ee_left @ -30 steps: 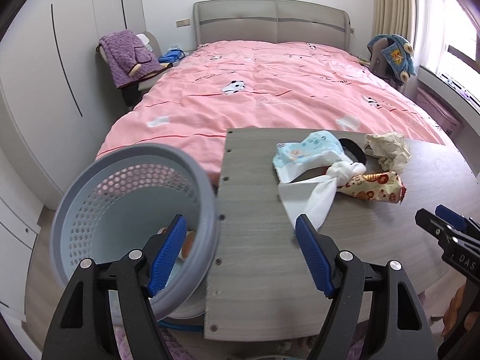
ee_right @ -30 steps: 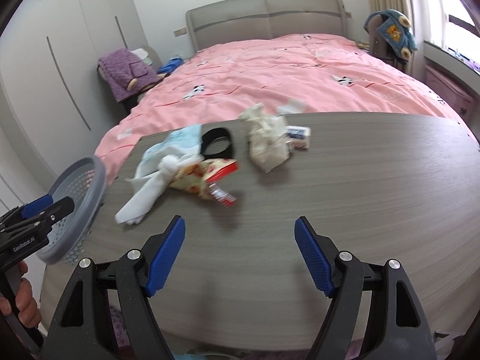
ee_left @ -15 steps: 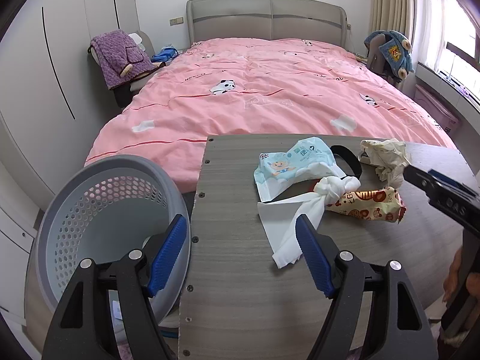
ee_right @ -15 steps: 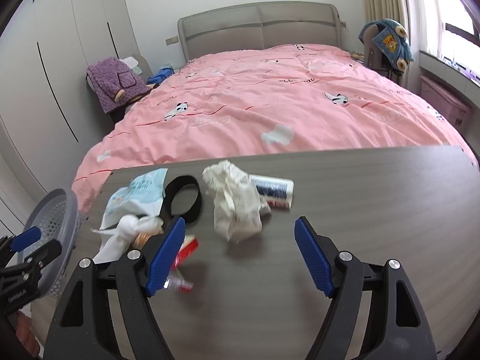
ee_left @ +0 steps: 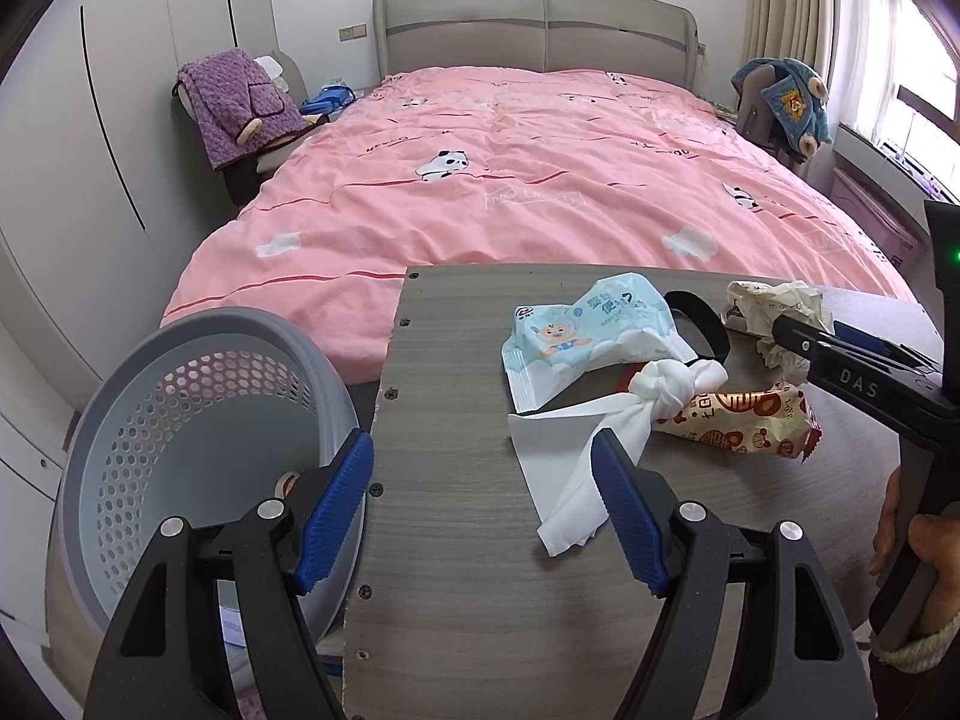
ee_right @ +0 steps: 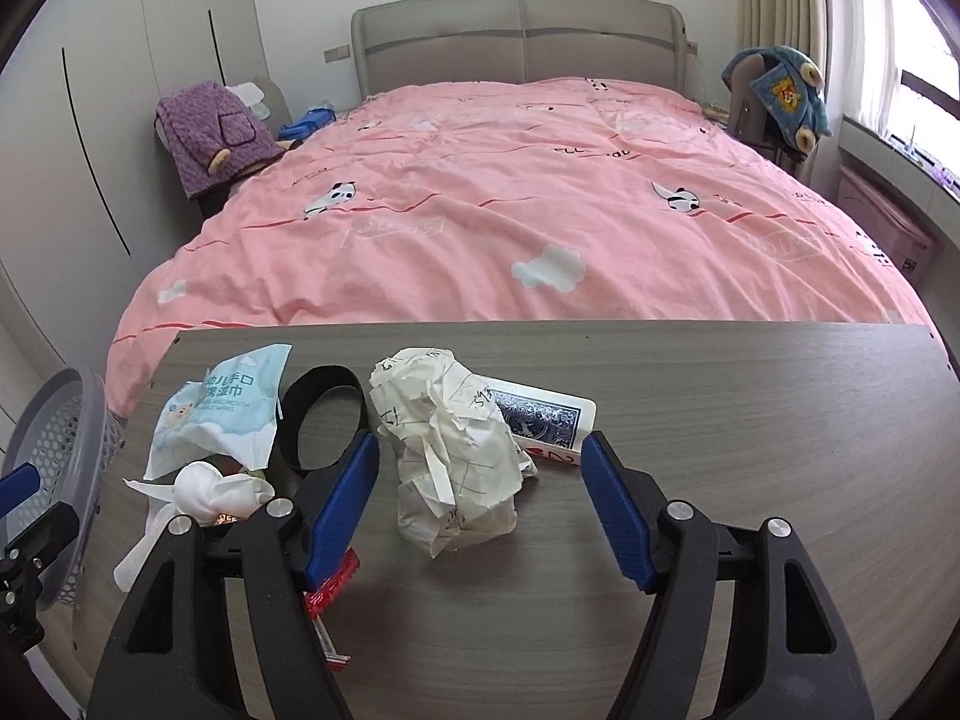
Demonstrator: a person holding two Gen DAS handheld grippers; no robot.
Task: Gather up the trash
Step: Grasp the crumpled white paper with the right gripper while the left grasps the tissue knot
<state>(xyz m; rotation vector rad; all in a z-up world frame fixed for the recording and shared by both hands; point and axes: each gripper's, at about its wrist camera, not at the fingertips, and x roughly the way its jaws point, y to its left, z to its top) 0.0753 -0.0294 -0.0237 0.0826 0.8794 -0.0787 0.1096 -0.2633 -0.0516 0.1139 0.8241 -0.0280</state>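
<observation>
With the right tongs (ee_right: 480, 498) closing around the paper wad (ee_right: 450, 456), still untouched, and the left tongs (ee_left: 483, 504) wide and empty, the card (ee_right: 546, 420) beside the wad could get dragged along.

My left gripper (ee_left: 483, 504) hangs with jaws wide over the table (ee_left: 456, 594) edge, nothing between them. The grey basket (ee_left: 198, 420) stands just left; a knotted white tissue (ee_left: 606, 438) lies by my right finger.

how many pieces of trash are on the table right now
6: wipes pack, black band, knotted tissue, snack wrapper, crumpled paper, card box. More may be hidden.
</observation>
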